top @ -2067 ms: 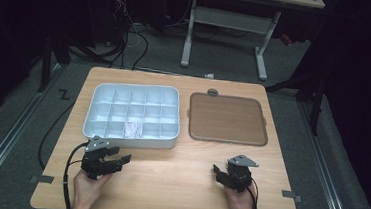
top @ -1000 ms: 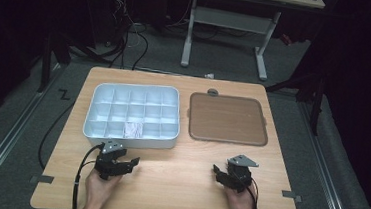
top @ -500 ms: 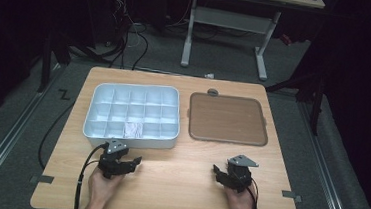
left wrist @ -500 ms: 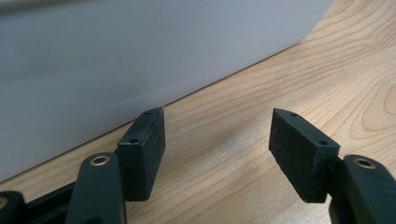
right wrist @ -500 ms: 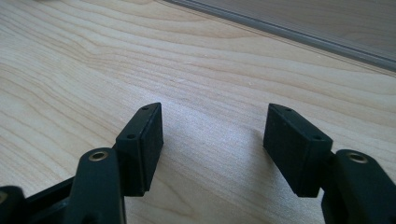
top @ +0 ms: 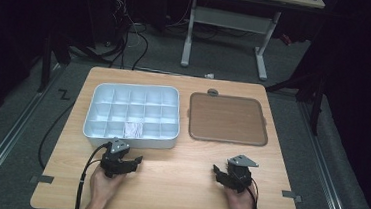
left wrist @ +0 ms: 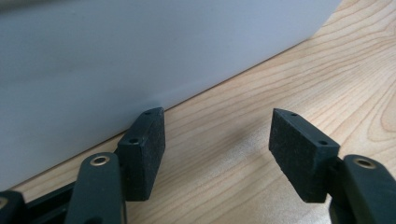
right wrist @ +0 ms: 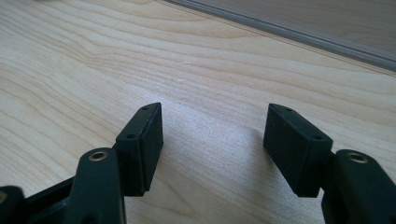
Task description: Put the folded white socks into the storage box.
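Note:
A white compartment tray [top: 98, 108] lies at the table's left, with a small pale patterned item [top: 133, 128] in one front compartment. A flat brown tray [top: 227, 119] lies to its right. My left gripper [top: 131, 161] rests on the wood just in front of the white tray, held by a hand. In the left gripper view its jaws [left wrist: 217, 114] stand open and empty, and the tray's white wall [left wrist: 116, 60] is close ahead on the left. My right gripper [top: 221, 172] rests near the front right, open [right wrist: 215, 109] over bare wood with nothing between the pads.
The brown tray's rim [right wrist: 327, 42] crosses the top right of the right gripper view. A small grey round piece [top: 213, 92] sits behind the brown tray. Cables trail from both grippers off the front edge. Bare wood [top: 178, 174] lies between the two hands.
The left gripper has slid to the right along the front of the white tray and a little closer to it. The right gripper has stayed put. Both remain open.

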